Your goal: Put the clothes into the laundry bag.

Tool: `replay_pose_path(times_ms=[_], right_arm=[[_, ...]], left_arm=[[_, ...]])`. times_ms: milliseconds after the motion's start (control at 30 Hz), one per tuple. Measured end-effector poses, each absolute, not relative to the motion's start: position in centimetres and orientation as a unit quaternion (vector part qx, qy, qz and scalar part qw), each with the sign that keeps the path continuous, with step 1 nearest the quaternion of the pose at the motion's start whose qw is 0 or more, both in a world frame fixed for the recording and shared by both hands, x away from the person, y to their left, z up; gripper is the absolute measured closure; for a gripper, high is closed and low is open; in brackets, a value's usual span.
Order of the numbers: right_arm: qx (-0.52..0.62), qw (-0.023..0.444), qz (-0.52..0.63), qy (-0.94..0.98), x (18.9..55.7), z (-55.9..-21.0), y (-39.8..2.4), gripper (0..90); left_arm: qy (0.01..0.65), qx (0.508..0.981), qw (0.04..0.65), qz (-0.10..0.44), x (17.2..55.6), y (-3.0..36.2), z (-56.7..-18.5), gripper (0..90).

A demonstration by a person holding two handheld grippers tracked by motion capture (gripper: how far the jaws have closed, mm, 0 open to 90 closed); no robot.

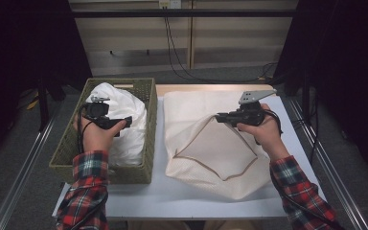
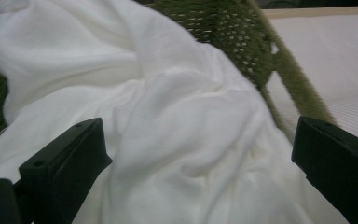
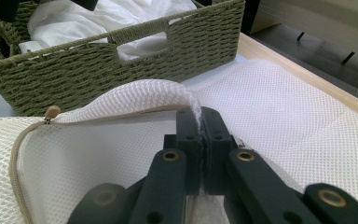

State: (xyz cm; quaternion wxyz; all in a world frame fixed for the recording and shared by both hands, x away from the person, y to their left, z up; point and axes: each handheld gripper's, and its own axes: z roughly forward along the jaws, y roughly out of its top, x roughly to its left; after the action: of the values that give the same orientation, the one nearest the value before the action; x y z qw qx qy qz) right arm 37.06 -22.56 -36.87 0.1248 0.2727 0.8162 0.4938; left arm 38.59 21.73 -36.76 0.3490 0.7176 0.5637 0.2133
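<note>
Holding the mesh laundry bag [image 1: 211, 143] open on the right half of the surface [image 1: 158, 191], the right claw [image 1: 219, 117] has its jaws pressed together on a fold of the bag's upper mesh layer, lifting that edge so the zippered mouth gapes toward the near left; the right gripper view shows the netting pinched between the two black jaws and the zipper pull [image 3: 51, 112] lying at the left end of the opening. The white cloth [image 1: 120, 120] sits bunched in the green woven basket [image 1: 146, 163] on the left side of the surface, and the left claw [image 1: 127, 120] hangs over it with its jaws spread wide, the cloth lying directly ahead of and below them but, as far as the left gripper view shows, not yet touched. The left hand is plainly the nearer one to the cloth. The bag's mouth lies to the right of the basket, just across its right wall, so the coming move likely turns on gripping the heap and carrying it rightward over that wall into the opening.
</note>
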Motion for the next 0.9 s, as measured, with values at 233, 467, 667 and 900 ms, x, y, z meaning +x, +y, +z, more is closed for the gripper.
replay_pose_path(times_ms=[233,467,667,900], right_arm=[[0.271,0.124,0.492,0.818,37.0,-37.1,-22.4,88.1],[0.275,0.119,0.494,0.816,37.1,-37.2,-22.6,88.1],[0.279,0.108,0.497,0.815,37.3,-37.5,-22.8,88.0],[0.279,0.108,0.493,0.817,37.4,-37.7,-22.8,87.9]], left_arm=[[0.590,0.714,0.299,0.229,40.4,22.0,-38.3,4.7],[0.601,0.715,0.286,0.216,41.7,21.7,-39.9,3.3],[0.606,0.723,0.266,0.197,42.9,21.5,-41.1,4.0],[0.615,0.720,0.262,0.188,43.0,21.5,-42.2,4.5]])
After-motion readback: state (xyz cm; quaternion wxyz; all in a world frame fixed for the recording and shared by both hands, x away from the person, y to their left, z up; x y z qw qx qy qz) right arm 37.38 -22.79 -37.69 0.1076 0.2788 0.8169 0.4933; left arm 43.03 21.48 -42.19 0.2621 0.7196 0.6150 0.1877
